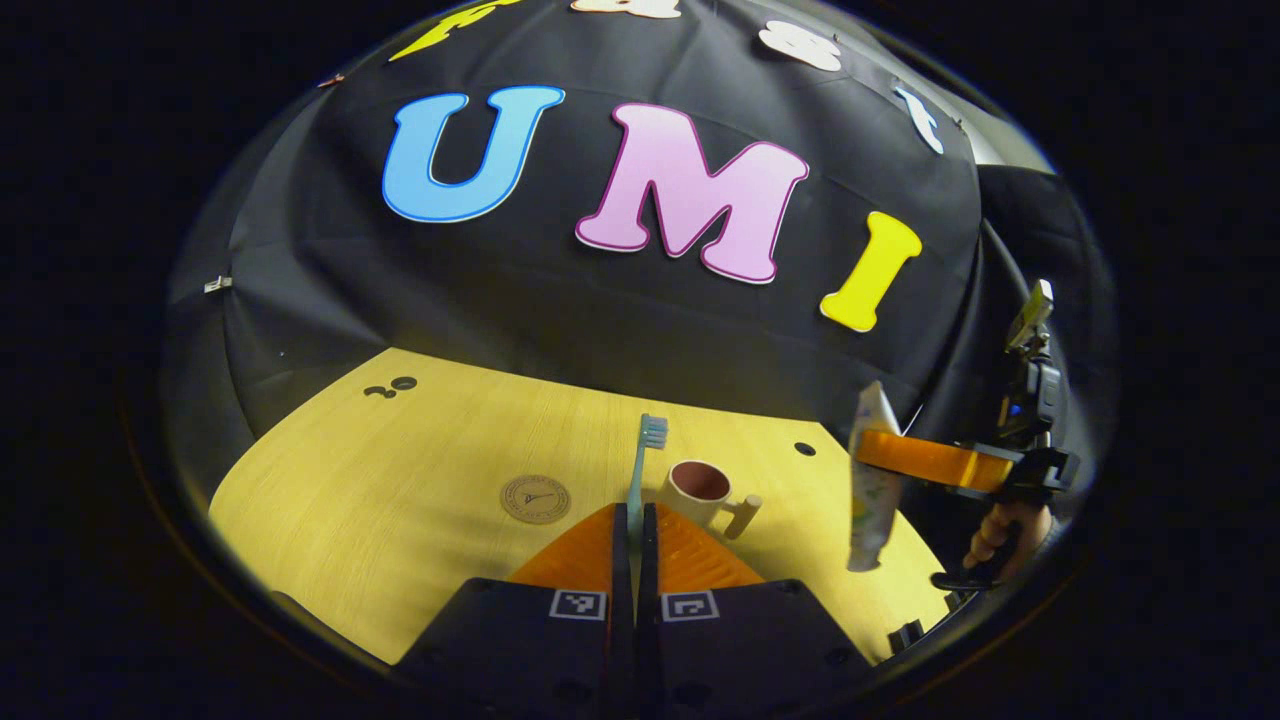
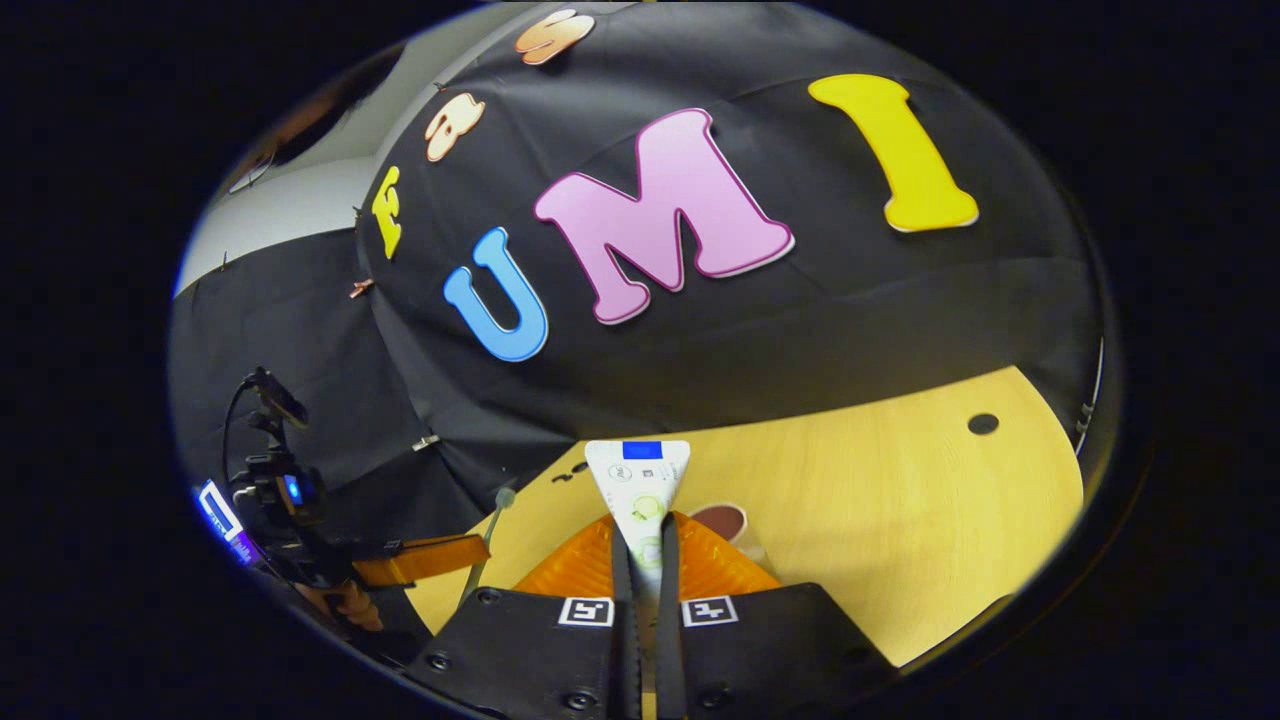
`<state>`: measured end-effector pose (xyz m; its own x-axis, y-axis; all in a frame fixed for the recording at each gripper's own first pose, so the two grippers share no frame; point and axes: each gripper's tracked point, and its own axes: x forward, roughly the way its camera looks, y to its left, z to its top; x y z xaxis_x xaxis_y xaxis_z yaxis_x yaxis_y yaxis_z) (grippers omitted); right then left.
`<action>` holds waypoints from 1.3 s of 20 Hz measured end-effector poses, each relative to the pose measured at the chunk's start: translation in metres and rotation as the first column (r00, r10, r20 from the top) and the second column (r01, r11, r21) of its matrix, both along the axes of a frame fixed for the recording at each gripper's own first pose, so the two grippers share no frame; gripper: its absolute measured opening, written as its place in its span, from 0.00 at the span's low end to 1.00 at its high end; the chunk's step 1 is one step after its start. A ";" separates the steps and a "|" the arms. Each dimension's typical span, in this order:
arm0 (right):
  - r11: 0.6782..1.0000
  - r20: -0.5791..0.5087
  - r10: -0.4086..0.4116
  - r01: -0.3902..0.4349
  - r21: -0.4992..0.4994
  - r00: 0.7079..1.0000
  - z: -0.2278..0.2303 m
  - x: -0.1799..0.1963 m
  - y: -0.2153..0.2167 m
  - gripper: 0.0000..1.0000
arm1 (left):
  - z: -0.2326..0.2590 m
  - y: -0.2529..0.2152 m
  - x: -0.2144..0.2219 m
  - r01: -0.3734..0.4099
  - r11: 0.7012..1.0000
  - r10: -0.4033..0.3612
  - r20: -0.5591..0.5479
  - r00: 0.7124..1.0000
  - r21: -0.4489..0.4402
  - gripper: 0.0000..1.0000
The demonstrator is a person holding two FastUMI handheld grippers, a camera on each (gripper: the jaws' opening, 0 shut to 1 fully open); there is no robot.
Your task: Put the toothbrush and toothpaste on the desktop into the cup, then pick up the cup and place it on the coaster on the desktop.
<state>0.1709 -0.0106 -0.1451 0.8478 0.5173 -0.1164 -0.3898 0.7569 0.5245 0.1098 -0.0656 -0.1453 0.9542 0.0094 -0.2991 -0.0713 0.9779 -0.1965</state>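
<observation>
In the left gripper view, the left claw (image 1: 635, 530) is clamping one toothbrush (image 1: 641, 465) between its two fingers, which are sitting nearly together on the thin handle. The toothbrush is standing upright above the counter (image 1: 400, 480), its bristled head at the top. Just beyond and to the right of the fingers, one cup (image 1: 700, 492) is resting upright on the counter, its mouth open and its handle pointing toward the right. One round coaster (image 1: 535, 499) is lying flat on the counter to the left of the cup, apart from it. Farther right in the same view, the right claw (image 1: 880, 455) is gripping one toothpaste tube (image 1: 872, 480) across its upper part; the tube is hanging upright, clear of the counter, and a hand (image 1: 1000, 535) is showing below the tool.

In the right gripper view, the right claw (image 2: 650, 545) is pressing both fingers on the toothpaste tube (image 2: 640, 485), whose flat crimped end is pointing away from the camera. The cup (image 2: 722, 522) is peeking out just behind the right finger, on the counter (image 2: 900, 520). At the lower left, the left claw (image 2: 470, 555) is holding the toothbrush (image 2: 492, 530) raised off the counter.
</observation>
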 end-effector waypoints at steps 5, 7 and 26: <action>1.000 0.104 -0.012 0.013 -0.006 0.994 0.009 0.067 0.015 0.10 | 0.000 0.002 -0.009 -0.037 0.999 0.037 0.012 0.999 0.013 0.06; 1.000 0.127 -0.024 0.025 -0.007 0.992 0.004 0.092 0.022 0.10 | -0.004 0.003 -0.013 -0.054 0.999 0.054 0.004 0.999 -0.004 0.06; 0.987 0.061 -0.038 0.047 -0.157 0.997 -0.119 0.142 0.054 0.10 | -0.022 0.013 -0.015 -0.128 0.991 0.127 -0.027 0.991 -0.033 0.06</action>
